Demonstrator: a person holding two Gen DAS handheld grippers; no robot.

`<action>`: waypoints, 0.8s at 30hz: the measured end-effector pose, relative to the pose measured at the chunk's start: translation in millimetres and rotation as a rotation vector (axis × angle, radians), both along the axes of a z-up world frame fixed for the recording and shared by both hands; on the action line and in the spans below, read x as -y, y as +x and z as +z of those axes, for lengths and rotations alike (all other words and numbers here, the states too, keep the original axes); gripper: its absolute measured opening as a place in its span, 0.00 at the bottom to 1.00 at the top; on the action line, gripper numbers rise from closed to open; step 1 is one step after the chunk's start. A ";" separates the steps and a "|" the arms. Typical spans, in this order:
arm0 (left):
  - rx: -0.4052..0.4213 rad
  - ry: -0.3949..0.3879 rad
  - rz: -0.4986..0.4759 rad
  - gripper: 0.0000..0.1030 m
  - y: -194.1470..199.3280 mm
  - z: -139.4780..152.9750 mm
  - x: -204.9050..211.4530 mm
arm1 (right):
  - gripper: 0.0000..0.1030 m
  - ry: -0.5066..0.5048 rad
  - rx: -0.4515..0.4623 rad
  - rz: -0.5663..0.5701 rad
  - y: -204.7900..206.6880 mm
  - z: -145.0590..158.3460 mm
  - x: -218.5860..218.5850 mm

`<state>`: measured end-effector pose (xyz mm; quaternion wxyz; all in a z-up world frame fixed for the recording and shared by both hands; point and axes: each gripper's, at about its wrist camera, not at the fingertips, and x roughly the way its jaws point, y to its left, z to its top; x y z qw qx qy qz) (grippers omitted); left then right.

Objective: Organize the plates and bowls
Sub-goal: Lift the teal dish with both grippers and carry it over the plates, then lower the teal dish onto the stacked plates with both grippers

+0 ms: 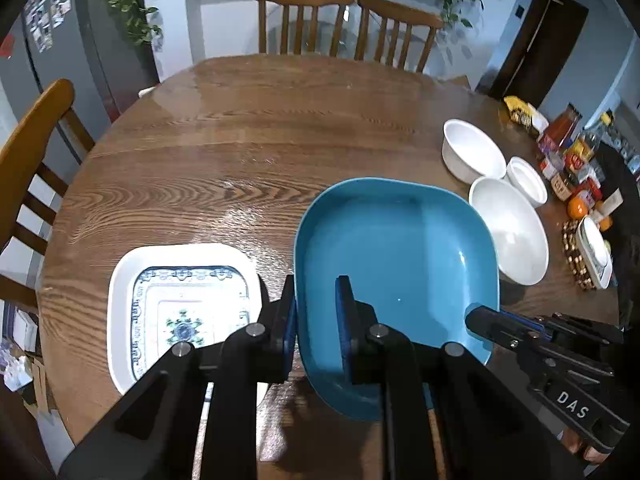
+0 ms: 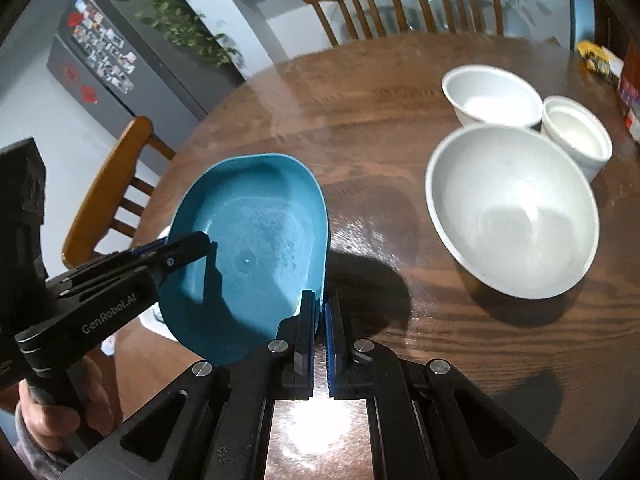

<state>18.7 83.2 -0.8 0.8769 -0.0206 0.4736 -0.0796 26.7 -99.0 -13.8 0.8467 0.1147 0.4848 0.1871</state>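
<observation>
Domestic dining kitchen: round brown wooden table (image 1: 248,128), slatted wooden chairs (image 1: 304,20) at far side, grey magnet-covered refrigerator (image 2: 108,68) (far left), packaged groceries (image 1: 572,152) right.

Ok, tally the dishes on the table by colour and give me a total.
Blue: 1, the blue plate held by both grippers.
White: 3, the large bowl, medium bowl and small bowl.
White with blue pattern: 1, the rectangular plate.
Total: 5

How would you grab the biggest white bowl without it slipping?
Pinch the thin rim of the big white bowl, one finger inside and one outside. I would come from above on its near edge, since it sits upright and open, and the medium bowl and the small white cup crowd its far side.
</observation>
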 end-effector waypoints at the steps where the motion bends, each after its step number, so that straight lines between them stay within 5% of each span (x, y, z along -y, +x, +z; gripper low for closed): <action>1: 0.009 -0.001 0.007 0.15 -0.5 3.6 -1.5 | 0.05 -0.001 0.011 0.006 -1.4 3.5 -2.0; 10: 0.037 -0.011 0.078 0.15 -7.5 13.4 -26.4 | 0.05 -0.013 0.057 0.082 -4.6 20.4 -30.2; 24: 0.015 0.015 0.176 0.15 -12.0 4.9 -71.6 | 0.06 -0.026 0.020 0.182 -0.9 7.3 -81.3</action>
